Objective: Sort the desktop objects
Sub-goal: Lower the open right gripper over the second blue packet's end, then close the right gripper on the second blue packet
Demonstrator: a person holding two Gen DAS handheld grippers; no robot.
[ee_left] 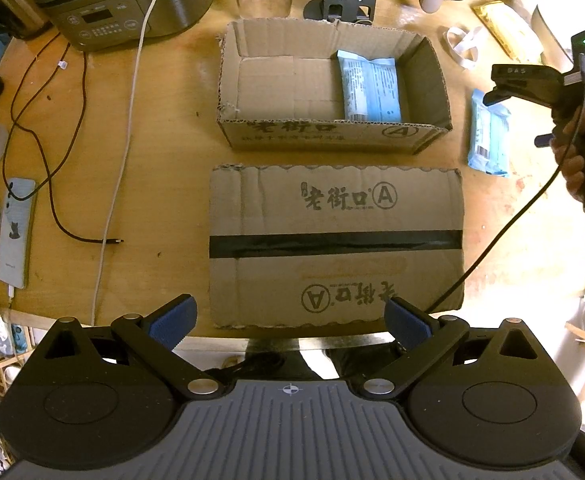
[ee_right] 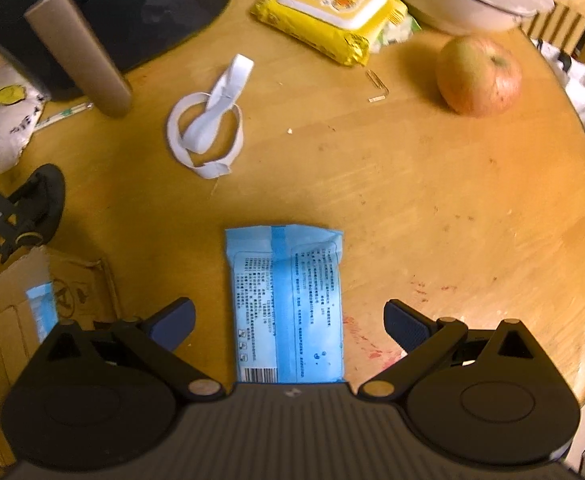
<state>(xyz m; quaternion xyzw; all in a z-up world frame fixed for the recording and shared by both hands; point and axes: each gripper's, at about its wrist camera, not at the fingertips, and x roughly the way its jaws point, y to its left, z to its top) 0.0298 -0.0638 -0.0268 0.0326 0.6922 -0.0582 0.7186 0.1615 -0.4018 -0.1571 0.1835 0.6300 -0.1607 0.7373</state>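
Right hand-held gripper [ee_right: 288, 322] hung wide open over the blue packet [ee_right: 288, 304].
Closing could merely crumple its slippery wrapper; box [ee_right: 8, 312] sat at nine o'clock.

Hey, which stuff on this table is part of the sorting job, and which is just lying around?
Part of the job: open cardboard box, blue packet inside it, blue packet on the table, right gripper.

Lying around: apple, yellow wipes pack, phone, rice cooker.

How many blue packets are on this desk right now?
2. One blue packet lies inside the open cardboard box; the other blue packet lies on the table between the right tongs, none hidden visibly.
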